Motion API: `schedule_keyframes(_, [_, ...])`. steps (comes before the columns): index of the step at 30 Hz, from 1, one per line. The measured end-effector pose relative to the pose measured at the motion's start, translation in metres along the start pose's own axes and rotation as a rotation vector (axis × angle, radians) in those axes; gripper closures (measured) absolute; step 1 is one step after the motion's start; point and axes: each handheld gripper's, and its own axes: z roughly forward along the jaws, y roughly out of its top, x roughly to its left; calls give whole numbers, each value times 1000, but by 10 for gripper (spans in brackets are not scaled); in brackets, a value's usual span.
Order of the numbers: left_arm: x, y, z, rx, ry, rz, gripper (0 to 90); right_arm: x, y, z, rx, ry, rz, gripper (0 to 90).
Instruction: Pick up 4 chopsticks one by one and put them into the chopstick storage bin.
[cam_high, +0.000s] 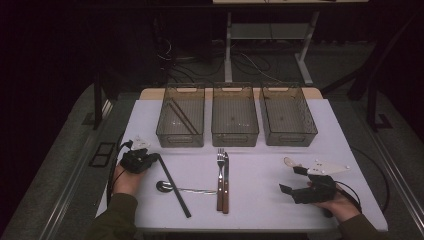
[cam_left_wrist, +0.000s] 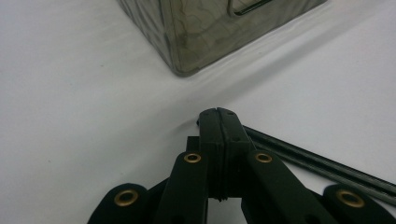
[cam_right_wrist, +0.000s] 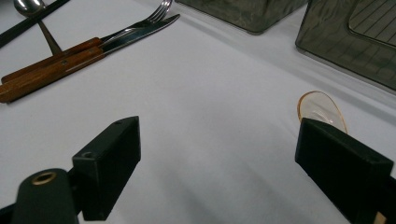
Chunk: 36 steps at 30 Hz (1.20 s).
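White table (cam_high: 270, 165) carries three clear bins (cam_high: 235, 115) in a row at the far side. Left gripper (cam_high: 155, 158), jaws pressed together on the upper end of a black chopstick (cam_high: 174, 186) lying near the left bin. Right gripper (cam_high: 294, 180) jaws wide apart, empty; small clear spoon (cam_right_wrist: 321, 109) just beyond one jaw.

In the left gripper view, the upper end of the black chopsticks (cam_left_wrist: 317, 163) was hidden behind the shut left claw (cam_left_wrist: 218, 112), and the bin (cam_left_wrist: 196, 32) was cut off by the top edge. In the right gripper view, the clear spoon (cam_right_wrist: 320, 108) was partly hidden behind one jaw of the right claw (cam_right_wrist: 224, 154); its handle could not be made out.
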Motion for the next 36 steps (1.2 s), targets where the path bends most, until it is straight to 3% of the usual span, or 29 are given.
schedule_keyframes(12, [-3, 7, 8, -11, -47, -11, 893, 0, 0, 2, 9, -1, -7, 140])
schedule_keyframes(36, [-24, 26, 21, 19, -126, 49, 893, 2, 0, 3, 20, 3, -17, 140])
